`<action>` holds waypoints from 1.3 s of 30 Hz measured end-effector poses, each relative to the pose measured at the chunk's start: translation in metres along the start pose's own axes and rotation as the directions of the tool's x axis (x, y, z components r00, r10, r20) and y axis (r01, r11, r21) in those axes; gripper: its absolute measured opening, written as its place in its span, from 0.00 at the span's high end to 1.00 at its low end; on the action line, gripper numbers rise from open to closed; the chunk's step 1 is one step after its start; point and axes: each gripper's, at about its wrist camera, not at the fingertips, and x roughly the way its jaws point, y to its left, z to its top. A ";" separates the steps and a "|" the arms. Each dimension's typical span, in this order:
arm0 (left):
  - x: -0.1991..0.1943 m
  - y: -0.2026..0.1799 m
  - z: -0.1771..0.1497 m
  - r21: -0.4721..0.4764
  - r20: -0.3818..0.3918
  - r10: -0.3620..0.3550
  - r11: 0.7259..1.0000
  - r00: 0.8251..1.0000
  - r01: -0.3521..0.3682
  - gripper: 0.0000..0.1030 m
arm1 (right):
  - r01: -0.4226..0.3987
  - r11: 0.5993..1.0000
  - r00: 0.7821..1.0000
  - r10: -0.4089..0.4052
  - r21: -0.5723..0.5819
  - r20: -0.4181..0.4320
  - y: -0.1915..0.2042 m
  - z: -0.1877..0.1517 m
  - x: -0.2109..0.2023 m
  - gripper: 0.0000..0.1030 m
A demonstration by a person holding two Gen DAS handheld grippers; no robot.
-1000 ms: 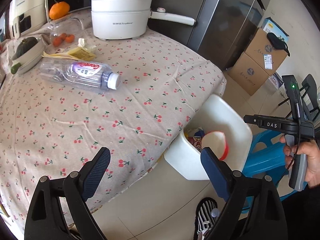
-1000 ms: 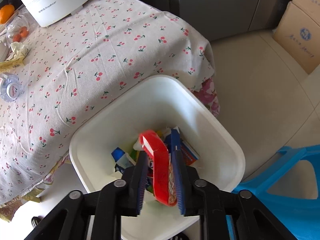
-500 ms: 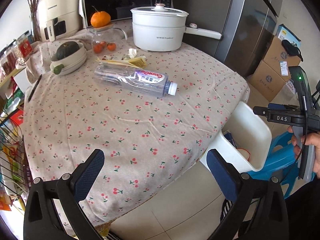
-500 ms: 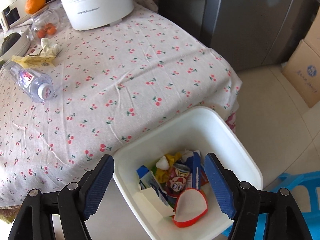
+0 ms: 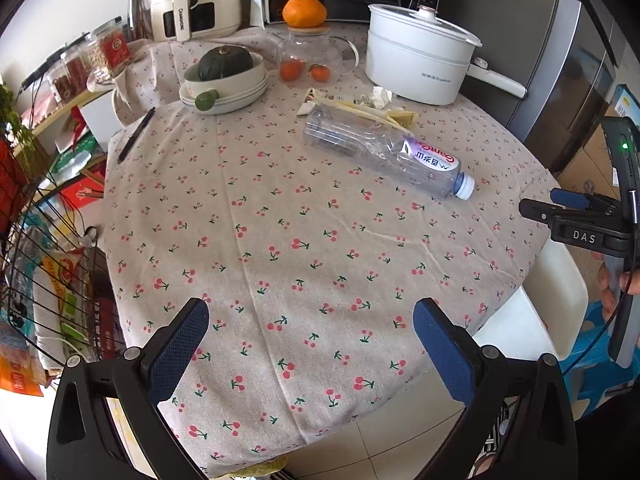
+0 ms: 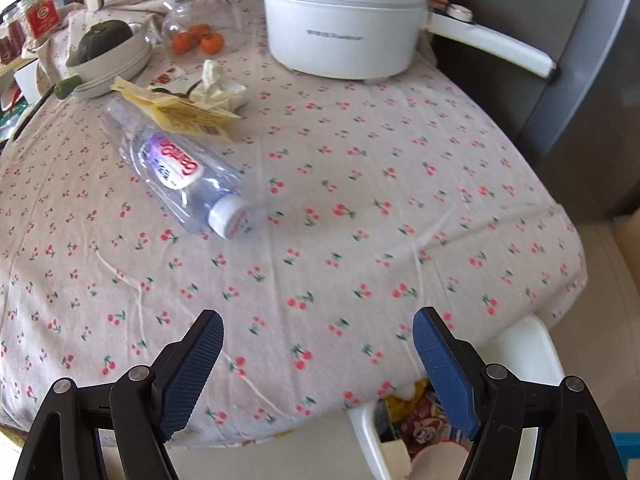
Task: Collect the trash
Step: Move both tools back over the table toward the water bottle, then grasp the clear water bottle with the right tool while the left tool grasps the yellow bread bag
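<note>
An empty clear plastic bottle (image 5: pixel 384 152) (image 6: pixel 176 168) lies on its side on the cherry-print tablecloth. A yellow wrapper (image 6: pixel 180 110) (image 5: pixel 372 110) and a crumpled white tissue (image 6: pixel 218 84) (image 5: pixel 378 96) lie just behind it. The white trash bin (image 6: pixel 524 344) (image 5: pixel 556 292) stands on the floor at the table's right edge, with trash inside. My left gripper (image 5: pixel 312 344) is open and empty over the table's near edge. My right gripper (image 6: pixel 318 360) is open and empty above the table edge and the bin; it also shows in the left wrist view (image 5: pixel 572 208).
A white electric pot (image 5: pixel 416 60) (image 6: pixel 344 16) stands at the back right. A bowl with a green squash (image 5: pixel 224 72), a glass jar with oranges (image 5: pixel 308 56), an air fryer (image 5: pixel 196 0) and a black pen (image 5: pixel 136 132) are at the back. A wire basket (image 5: pixel 44 280) stands left.
Both grippers rose and swung from the bin toward the table. A second ago the right gripper held a red-rimmed piece of trash; it dropped it in the bin and stays open.
</note>
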 end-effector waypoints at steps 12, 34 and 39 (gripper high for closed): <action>0.010 0.006 0.002 0.021 -0.025 0.020 1.000 0.999 -0.019 0.00 | -0.075 0.974 0.997 0.070 -0.211 -0.031 0.077 0.069 0.084 0.20; 0.015 -0.002 0.006 0.007 -0.041 -0.021 1.000 0.999 0.021 0.00 | -0.253 0.937 0.954 0.201 -0.240 -0.222 0.064 0.027 0.060 0.40; 0.013 0.005 0.007 -0.016 -0.034 -0.018 1.000 0.999 0.018 0.00 | -0.246 0.946 0.958 0.205 -0.210 -0.202 0.081 0.054 0.076 0.36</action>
